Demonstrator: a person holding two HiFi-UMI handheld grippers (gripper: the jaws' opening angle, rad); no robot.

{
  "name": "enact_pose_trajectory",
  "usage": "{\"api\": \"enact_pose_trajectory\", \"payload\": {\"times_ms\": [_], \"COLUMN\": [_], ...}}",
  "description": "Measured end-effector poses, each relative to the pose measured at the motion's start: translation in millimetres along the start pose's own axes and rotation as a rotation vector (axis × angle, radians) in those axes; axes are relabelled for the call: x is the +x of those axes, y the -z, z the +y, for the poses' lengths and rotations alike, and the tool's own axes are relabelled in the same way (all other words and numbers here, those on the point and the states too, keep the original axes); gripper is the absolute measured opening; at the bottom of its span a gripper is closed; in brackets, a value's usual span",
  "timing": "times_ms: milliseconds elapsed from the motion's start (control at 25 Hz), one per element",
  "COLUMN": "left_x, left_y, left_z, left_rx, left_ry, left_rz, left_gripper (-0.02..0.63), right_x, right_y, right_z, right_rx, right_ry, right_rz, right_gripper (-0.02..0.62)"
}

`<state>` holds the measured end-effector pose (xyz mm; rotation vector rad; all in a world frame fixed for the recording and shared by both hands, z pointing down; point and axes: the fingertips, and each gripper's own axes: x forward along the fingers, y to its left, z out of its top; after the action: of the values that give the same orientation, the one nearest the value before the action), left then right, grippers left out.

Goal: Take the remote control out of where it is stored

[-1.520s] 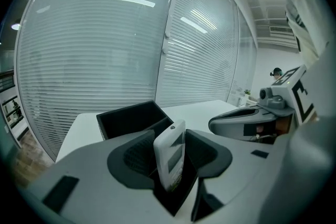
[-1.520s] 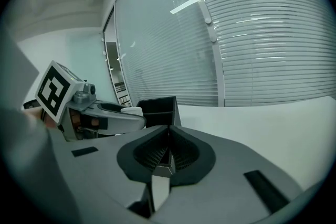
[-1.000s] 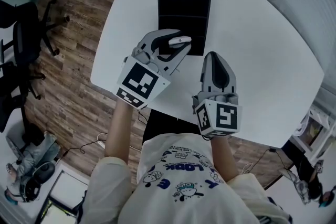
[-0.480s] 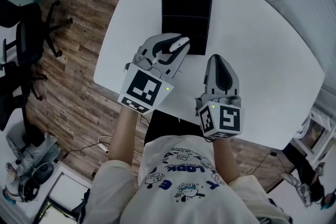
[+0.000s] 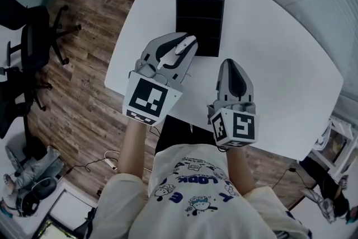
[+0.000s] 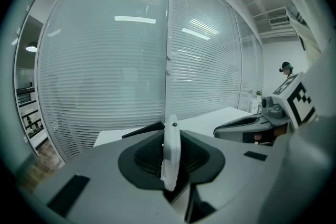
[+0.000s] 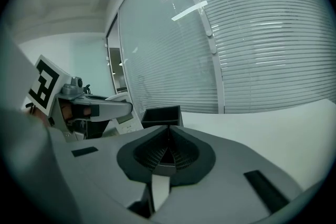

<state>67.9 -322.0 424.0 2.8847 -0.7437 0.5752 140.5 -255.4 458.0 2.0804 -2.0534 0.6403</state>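
Head view: remote control held clear of black tray.
Clamped by left gripper fingers for removal; right gripper fingers closed, empty.

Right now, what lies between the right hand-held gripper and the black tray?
Only bare white table separates the right hand-held gripper from the black tray, per the head view.

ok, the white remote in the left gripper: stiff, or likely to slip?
Probably stiff: the remote stands straight, edge-on, in the left gripper, whose jaws have just been closing on it; no sag. Likely light, being thin. The smooth shell might pivot or slip, as only its flat faces are pinched.
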Motion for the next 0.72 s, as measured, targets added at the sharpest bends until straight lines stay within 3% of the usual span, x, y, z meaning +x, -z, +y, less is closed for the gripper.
{"api": "enact_pose_trajectory", "payload": {"times_ms": [280,720], "left_x": [-29.3,-86.7], "left_y": [-23.2,-24.1], "left_z": [2.7,10.6], "left_rx": [-0.042,-0.189], "left_ry": [-0.066,-0.226], "left_rz": [-0.058,-0.09], "left_gripper": [0.075,0.075], "right_x": [-11.4,-33.1], "right_y": [-23.4,-54.0], "right_z": [14.1,44.3], "right_rx": [-0.022,-0.062], "right_ry": [-0.017,-0.037], "right_rz": [-0.052,-0.109], "right_gripper": [0.032,0.032]}}
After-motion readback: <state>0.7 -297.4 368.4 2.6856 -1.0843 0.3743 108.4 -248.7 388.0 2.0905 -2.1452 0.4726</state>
